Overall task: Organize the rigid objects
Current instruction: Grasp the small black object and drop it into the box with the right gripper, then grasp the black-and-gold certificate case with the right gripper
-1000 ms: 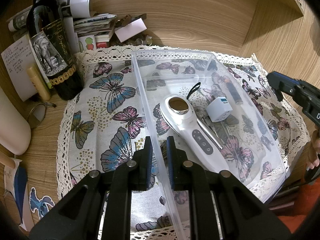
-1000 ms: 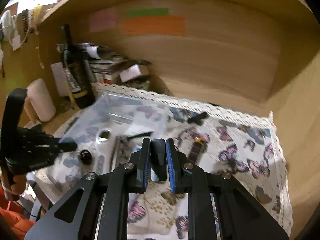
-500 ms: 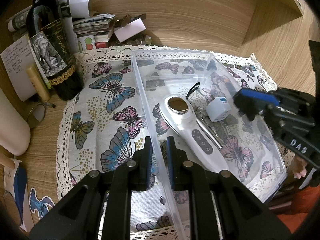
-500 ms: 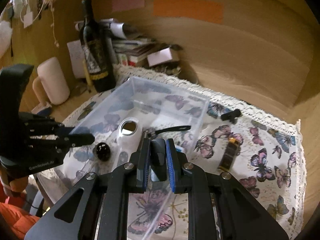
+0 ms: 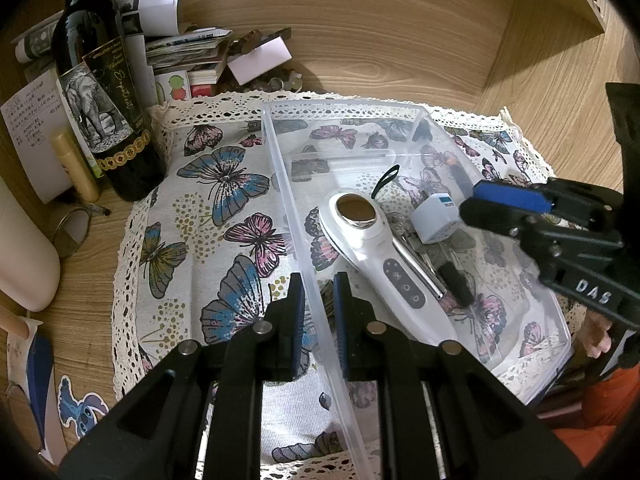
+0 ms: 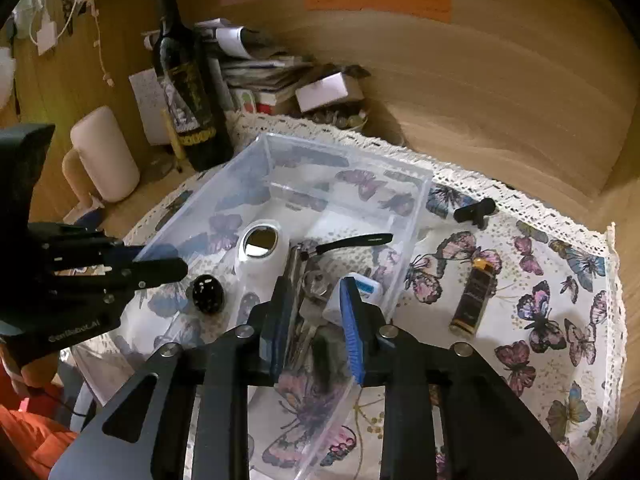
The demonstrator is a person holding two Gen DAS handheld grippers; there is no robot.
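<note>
A clear plastic bin (image 5: 280,168) stands on a butterfly cloth (image 5: 208,216). My left gripper (image 5: 318,300) is shut on the bin's near left wall. In the bin lie a white handheld device (image 5: 372,248), a white cube charger (image 5: 434,220), keys and a small black cylinder (image 5: 454,282). My right gripper (image 6: 316,316) is open and empty above the bin, over the black cylinder (image 6: 326,354); it also shows in the left wrist view (image 5: 508,204). A black-gold lighter (image 6: 472,300) and a black clip (image 6: 476,210) lie on the cloth right of the bin (image 6: 416,208).
A wine bottle (image 5: 100,92), stacked papers (image 5: 188,48) and a cream cylinder (image 5: 20,256) stand at the back left. Wooden walls (image 5: 400,40) close in behind and at the right. A round black object (image 6: 207,294) lies by the bin's left side.
My right gripper moved left over the bin, opened and let go of the black cylinder, which now lies in the bin. My left gripper kept its hold on the bin wall.
</note>
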